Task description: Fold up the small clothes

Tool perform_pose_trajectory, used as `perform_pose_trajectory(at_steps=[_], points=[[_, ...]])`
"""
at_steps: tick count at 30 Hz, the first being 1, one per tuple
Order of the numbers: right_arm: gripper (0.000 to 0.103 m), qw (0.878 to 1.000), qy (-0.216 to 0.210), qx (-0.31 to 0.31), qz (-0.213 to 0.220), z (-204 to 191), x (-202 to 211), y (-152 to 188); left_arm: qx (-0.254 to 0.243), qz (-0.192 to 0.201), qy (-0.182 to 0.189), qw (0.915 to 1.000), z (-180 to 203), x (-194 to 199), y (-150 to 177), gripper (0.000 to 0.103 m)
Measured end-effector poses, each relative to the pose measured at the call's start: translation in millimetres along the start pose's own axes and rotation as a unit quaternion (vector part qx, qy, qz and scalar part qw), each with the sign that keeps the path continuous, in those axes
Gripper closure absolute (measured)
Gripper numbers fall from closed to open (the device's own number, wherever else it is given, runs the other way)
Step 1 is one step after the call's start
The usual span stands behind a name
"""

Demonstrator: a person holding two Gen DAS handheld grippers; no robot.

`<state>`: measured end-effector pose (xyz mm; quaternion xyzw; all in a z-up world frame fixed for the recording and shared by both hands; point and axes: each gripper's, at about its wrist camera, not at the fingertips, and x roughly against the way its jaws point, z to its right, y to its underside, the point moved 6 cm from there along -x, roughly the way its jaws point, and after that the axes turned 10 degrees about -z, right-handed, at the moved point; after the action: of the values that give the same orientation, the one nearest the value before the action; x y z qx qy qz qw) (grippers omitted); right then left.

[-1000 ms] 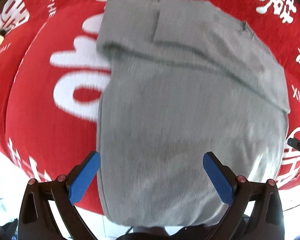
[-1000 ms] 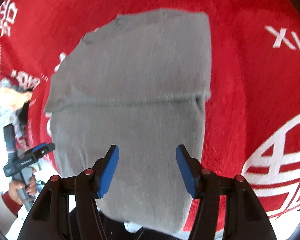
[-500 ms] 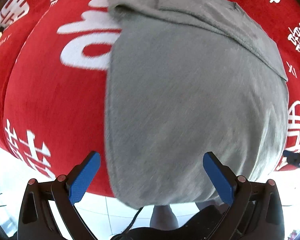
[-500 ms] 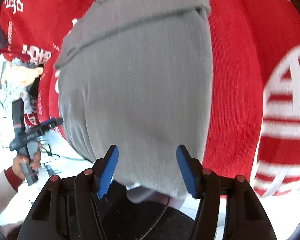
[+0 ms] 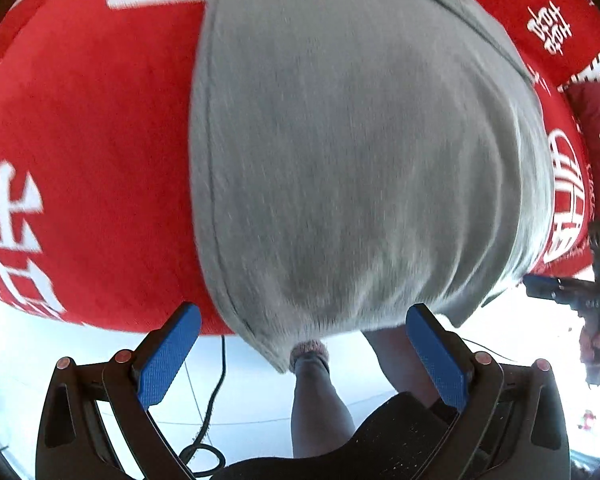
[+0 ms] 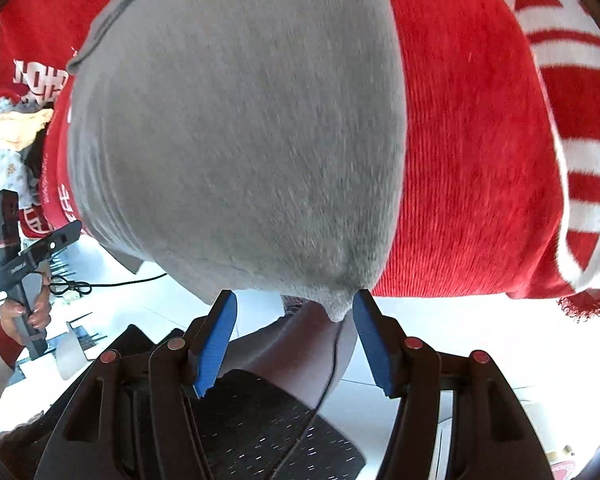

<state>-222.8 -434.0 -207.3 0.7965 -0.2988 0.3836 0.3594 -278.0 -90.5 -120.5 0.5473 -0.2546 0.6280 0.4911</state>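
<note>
Grey shirt (image 5: 360,152) is lying flat on the red blanket (image 5: 80,128), hem hanging over the edge at 6 o'clock. Left gripper (image 5: 300,356) and right gripper (image 6: 292,340) both have their jaws spread apart, not pinching anything, just above that hem.

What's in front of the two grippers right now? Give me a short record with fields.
garment: grey garment, partly folded, near edge overhanging the table edge
surface: red cloth with white lettering
left gripper: open, holding nothing
right gripper: open, garment corner hanging between its blue pads
clutter: pile of other clothes, far side
</note>
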Motion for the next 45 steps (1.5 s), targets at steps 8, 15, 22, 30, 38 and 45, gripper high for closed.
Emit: perform_pose_trajectory(at_steps=[8, 15, 22, 30, 38, 45], points=[[0.039, 0.999, 0.003, 0.027, -0.043, 8.8, -34.9, 0.0, 0.021, -0.007, 0.017, 0.9996, 6.8, -37.6, 14.6, 0.000], [0.037, 0.997, -0.037, 0.048, -0.045, -8.8, -46.6, -5.8, 0.029, 0.001, 0.027, 0.9992, 7.9, -44.8, 17.6, 0.005], [0.038, 0.994, -0.104, 0.027, -0.028, -19.9, -43.6, -6.0, 0.043, -0.003, 0.026, 0.9987, 2.7, -45.9, 27.6, 0.034], [0.095, 0.990, -0.127, -0.062, 0.000, 4.1, -27.1, 3.9, 0.014, -0.008, 0.063, 0.9979, 3.3, -52.5, 40.6, 0.089], [0.096, 0.977, -0.200, -0.046, 0.054, -27.6, 12.6, 6.8, -0.007, 0.034, 0.126, 0.9914, 25.6, -8.2, 40.5, 0.091], [0.096, 0.977, -0.203, -0.032, 0.063, -40.8, 28.0, 0.6, -0.006, 0.058, 0.141, 0.9883, 16.2, 7.4, 20.4, 0.091]])
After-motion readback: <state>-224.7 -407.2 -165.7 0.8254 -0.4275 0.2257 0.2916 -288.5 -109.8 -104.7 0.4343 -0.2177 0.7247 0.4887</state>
